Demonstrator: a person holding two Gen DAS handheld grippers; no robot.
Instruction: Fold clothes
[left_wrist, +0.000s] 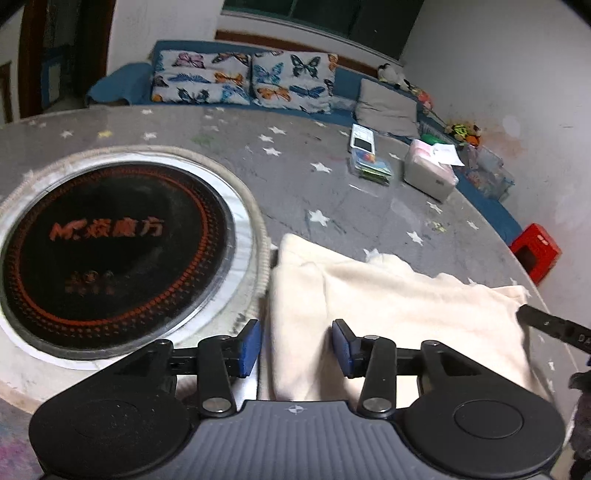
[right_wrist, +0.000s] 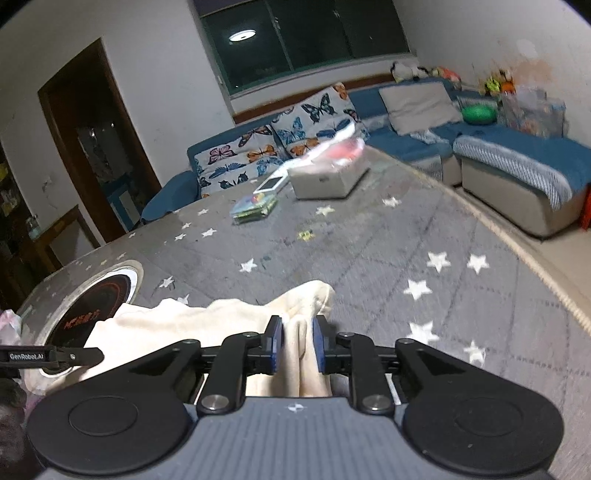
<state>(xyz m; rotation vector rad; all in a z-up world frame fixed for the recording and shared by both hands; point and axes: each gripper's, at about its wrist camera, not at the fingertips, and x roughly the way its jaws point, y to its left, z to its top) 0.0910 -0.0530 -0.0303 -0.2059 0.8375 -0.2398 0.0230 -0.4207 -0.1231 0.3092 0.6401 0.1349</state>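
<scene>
Blue-padded left tongs are standing moderately wide over the near left part of a cream garment, with cloth lying between the pads but neither pad pressing on it. Right tongs, seen in the right wrist view, are standing narrow astride a raised ridge of the same cream garment; the ridge is filling most of the gap, though whether the pads are pinching it cannot be told. Lying partly folded on the grey star-patterned bench, the garment is resting just beside the round black cooktop set into the bench surface, its left edge touching the cooktop's pale ring. A tissue box and a stack of small cards are sitting well apart, at the far side. Judging by its drape and thick, rounded creases, the garment is handling as a soft, light, fleecy fabric: it is likely to sag and bunch rather than hold a line. Grasping is best attempted at the corners or along a doubled edge, where several layers are giving the pads something to bite.
</scene>
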